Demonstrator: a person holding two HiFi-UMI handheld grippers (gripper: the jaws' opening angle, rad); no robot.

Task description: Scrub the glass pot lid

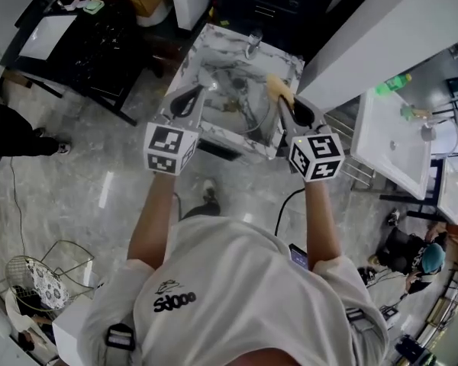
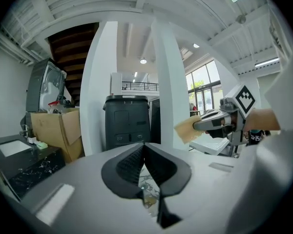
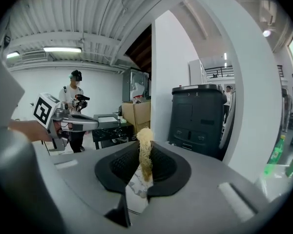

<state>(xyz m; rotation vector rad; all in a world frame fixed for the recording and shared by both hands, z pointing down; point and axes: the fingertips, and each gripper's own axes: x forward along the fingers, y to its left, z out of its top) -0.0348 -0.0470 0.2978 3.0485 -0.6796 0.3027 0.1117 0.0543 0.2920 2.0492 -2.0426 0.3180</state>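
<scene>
In the head view both grippers hang over a marbled sink [image 1: 206, 52]. In its basin a faint round outline may be the glass lid [image 1: 240, 109]; I cannot tell for sure. My left gripper [image 1: 199, 91] is over the basin's left side. In the left gripper view its jaws [image 2: 144, 154] are closed together with nothing between them. My right gripper [image 1: 281, 101] is shut on a yellow fibrous sponge [image 1: 279, 88] over the basin's right side. That sponge [image 3: 145, 152] stands up between the right gripper [image 3: 145, 165] jaws. Both gripper views look level across the room.
A faucet [image 1: 253, 46] stands at the sink's far rim. To the right are a white washbasin [image 1: 389, 139] and a green bottle [image 1: 393, 83]. At the left are a black table [image 1: 84, 44] and a wire basket [image 1: 38, 280]. Beyond stand a dark bin [image 2: 127, 123] and a person [image 3: 75, 106].
</scene>
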